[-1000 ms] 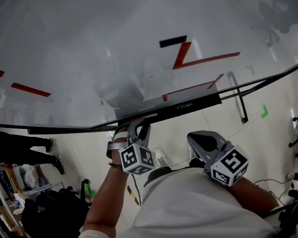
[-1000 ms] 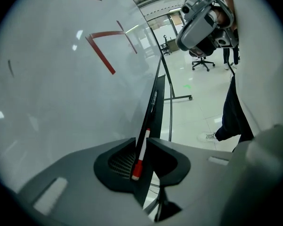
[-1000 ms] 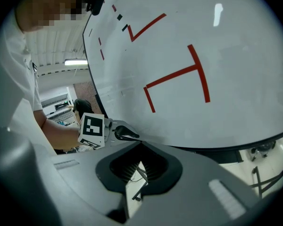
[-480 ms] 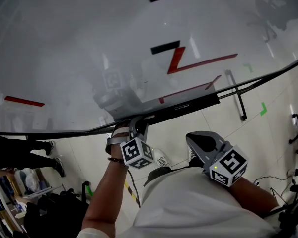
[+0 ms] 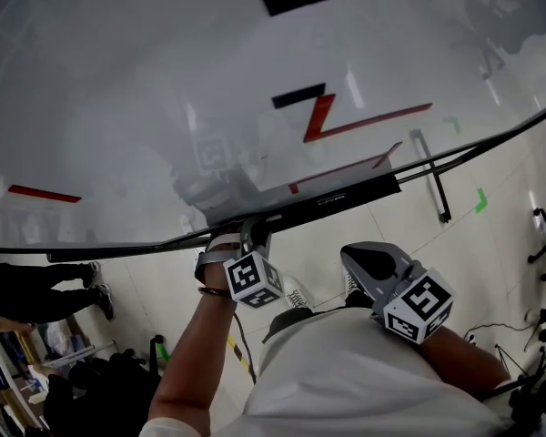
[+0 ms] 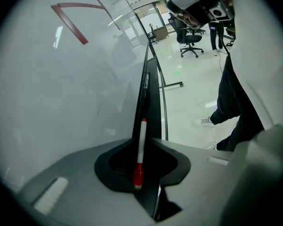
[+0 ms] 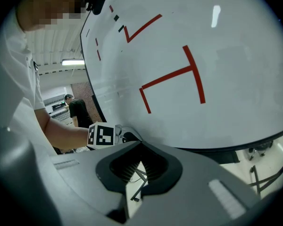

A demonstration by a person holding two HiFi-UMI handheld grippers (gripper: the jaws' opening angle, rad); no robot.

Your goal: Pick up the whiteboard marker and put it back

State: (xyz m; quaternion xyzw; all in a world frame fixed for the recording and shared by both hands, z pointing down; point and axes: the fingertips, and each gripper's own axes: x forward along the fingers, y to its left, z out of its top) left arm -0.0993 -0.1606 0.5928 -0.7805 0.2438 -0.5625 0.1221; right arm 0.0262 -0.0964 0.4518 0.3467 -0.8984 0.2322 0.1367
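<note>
the right gripper (image 5: 371,260) hangs by the body, jaws together on nothing. the left gripper (image 5: 255,237) is up at the board's edge, clamped on the marker (image 6: 141,140) — red cap nearest, white barrel pointing along the tray (image 5: 346,196) under the whiteboard (image 5: 164,80). pick-up looks done; what's left, i judge, is laying it on the tray and letting go.
</note>
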